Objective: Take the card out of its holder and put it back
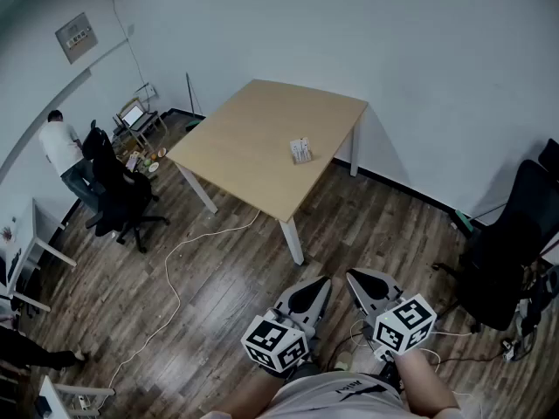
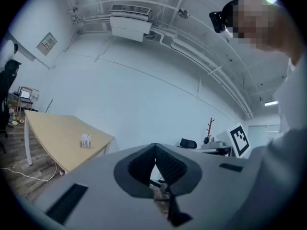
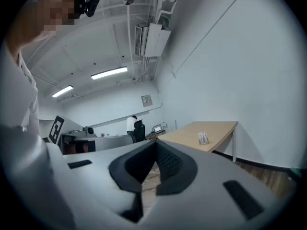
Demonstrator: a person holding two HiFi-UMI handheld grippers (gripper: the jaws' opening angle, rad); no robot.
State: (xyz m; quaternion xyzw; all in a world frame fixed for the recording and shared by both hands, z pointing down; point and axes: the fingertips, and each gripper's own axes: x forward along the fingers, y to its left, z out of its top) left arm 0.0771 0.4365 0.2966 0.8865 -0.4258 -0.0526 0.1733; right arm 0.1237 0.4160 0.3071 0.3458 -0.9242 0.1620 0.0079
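Two grey, wedge-shaped grippers, left [image 1: 321, 284] and right [image 1: 353, 277], hang low by the person's body above dark wood-plank floor [image 1: 218, 278]. Each has its ribbed black pads [image 2: 169, 164] pressed tip to tip on nothing. Well apart from both, the small whitish card holder [image 1: 301, 151] stands upright on the square, pale wooden table [image 1: 253, 138].

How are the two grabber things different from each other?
The left gripper leans right; the right gripper leans left, so their tips nearly meet. The left gripper's marker cube sits lower in the head view than the right's. Both are shut, empty and far from the card holder on the table.
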